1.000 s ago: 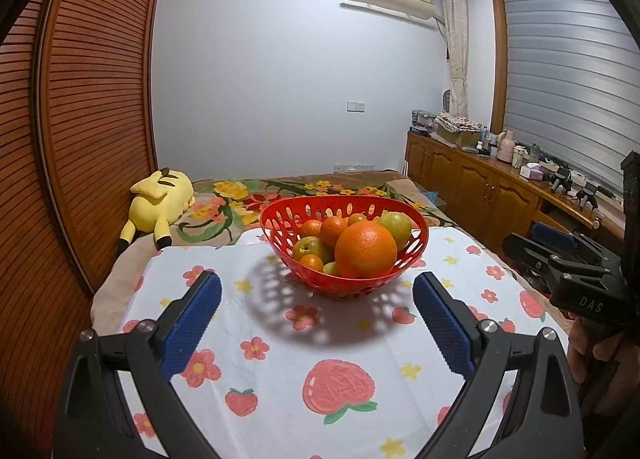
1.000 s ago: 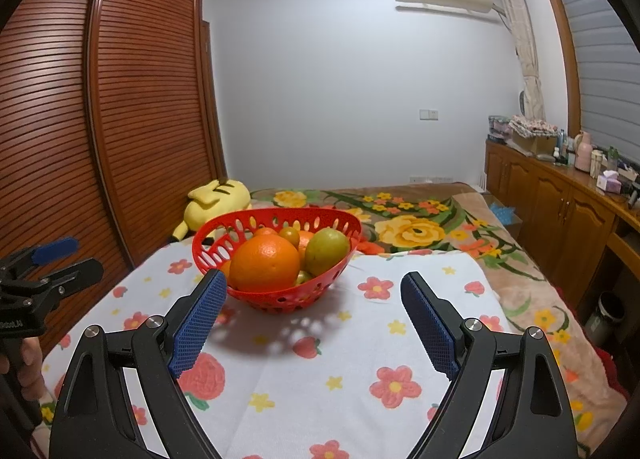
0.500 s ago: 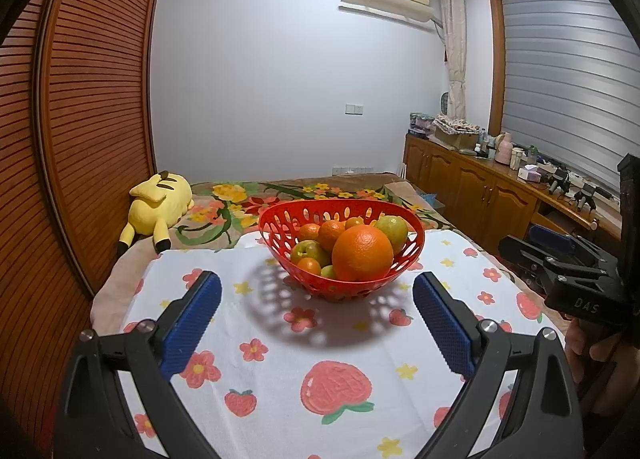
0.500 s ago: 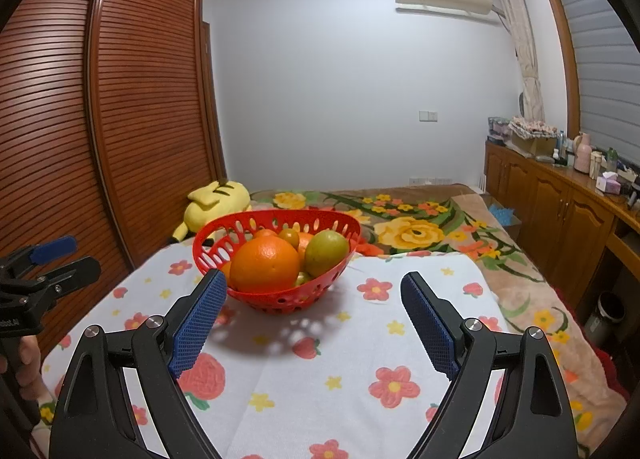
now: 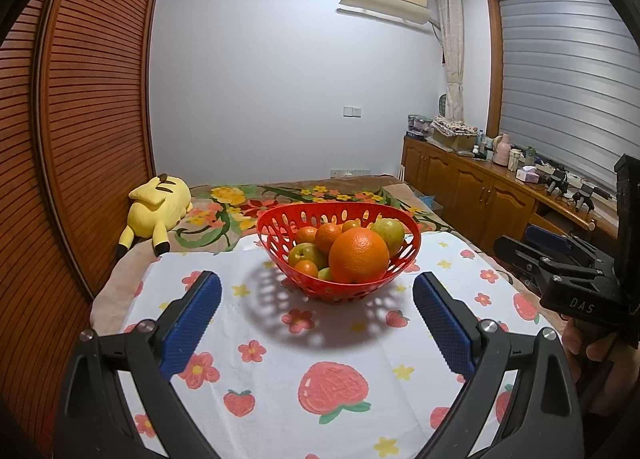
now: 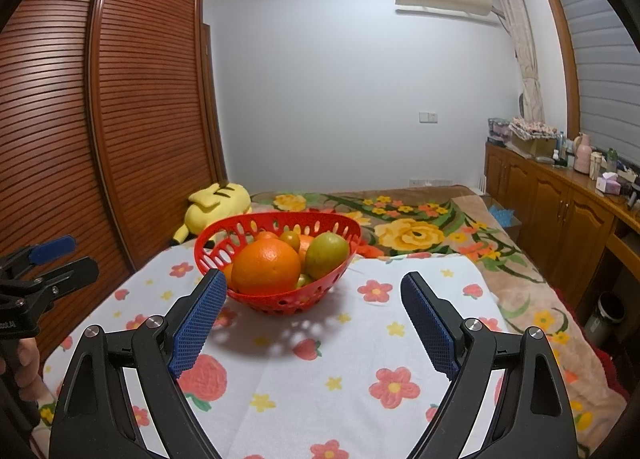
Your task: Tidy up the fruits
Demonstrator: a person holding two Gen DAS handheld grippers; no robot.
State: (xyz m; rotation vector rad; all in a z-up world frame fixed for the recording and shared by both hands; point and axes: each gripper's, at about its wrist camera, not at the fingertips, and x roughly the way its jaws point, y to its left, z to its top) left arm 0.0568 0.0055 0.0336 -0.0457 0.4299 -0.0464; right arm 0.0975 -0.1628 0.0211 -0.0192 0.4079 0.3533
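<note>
A red slotted basket [image 5: 280, 243] [image 6: 212, 255] stands on a white cloth printed with flowers and strawberries [image 5: 340, 343] [image 6: 320, 363]. It holds a large orange [image 5: 359, 256] [image 6: 266, 267], several small oranges and green fruits [image 5: 389, 233] [image 6: 327, 249]. My left gripper [image 5: 317, 307] hovers open in front of the basket, nothing between its blue pads. My right gripper [image 6: 314, 305] is open too, just right of the basket and near its front; its left pad [image 6: 200, 319] overlaps the rim in the picture. Each gripper shows at the edge of the other's view, held by a hand.
A yellow plush toy [image 5: 158, 209] [image 6: 218, 205] lies on a flowered blanket [image 6: 404, 231] behind the cloth. A slatted wooden wardrobe [image 5: 80, 131] runs along the left. A wooden sideboard [image 5: 480, 195] with bottles and boxes lines the right wall. A dark bin [image 6: 604, 317] stands on the floor.
</note>
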